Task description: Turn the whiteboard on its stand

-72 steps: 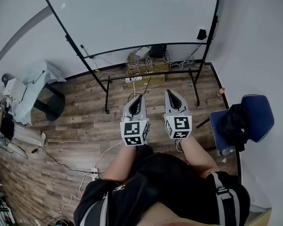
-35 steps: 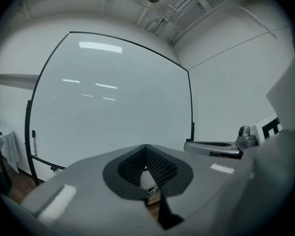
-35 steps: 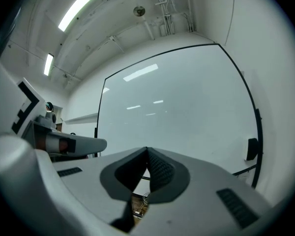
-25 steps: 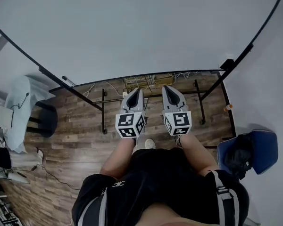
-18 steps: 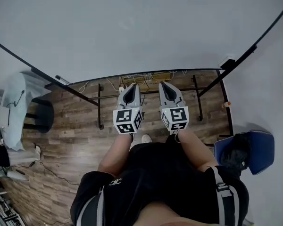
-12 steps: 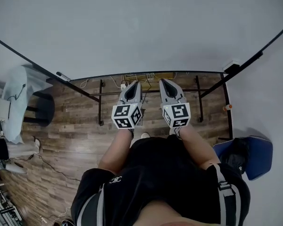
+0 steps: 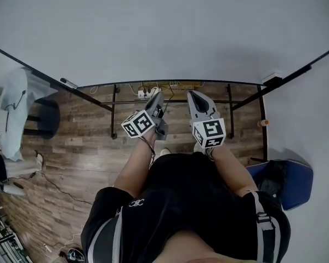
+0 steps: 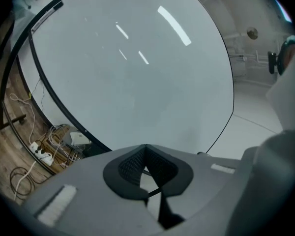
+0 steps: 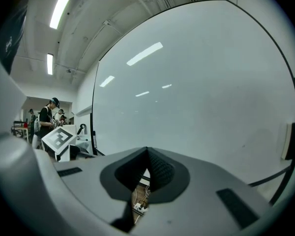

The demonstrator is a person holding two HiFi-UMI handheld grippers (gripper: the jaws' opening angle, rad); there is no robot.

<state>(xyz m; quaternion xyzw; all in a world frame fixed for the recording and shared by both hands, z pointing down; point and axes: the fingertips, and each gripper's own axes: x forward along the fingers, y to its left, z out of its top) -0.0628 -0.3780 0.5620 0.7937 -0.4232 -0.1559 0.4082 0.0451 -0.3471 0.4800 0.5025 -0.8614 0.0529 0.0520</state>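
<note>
Close before the whiteboard (image 7: 153, 32), pale face filling the upper half of the head view, black lower frame edge (image 7: 170, 83) arcing just beyond both sets of fingers. Carried on a black stand (image 7: 114, 114) with feet on the wooden floor (image 7: 77, 147), above a tangle of cables (image 7: 148, 92).

Probably stiff, broad and awkward rather than heavy, with a smooth face likely to let fingers slide. Best taken or pushed at the lower frame edge, well away from what looks like the side pivot (image 7: 273, 77), for leverage. Worth watching for the stand shifting on the floor.

Long axis lying side to side across the view. Face turned toward the person, perhaps leaning a little, though hard to tell through the wide lens.

Left gripper (image 7: 158, 98) rolled onto its side, fingers pressed together on nothing. Right gripper (image 7: 193, 96) upright, likewise closed and empty. Both near the lower edge, not seen touching it.
</note>
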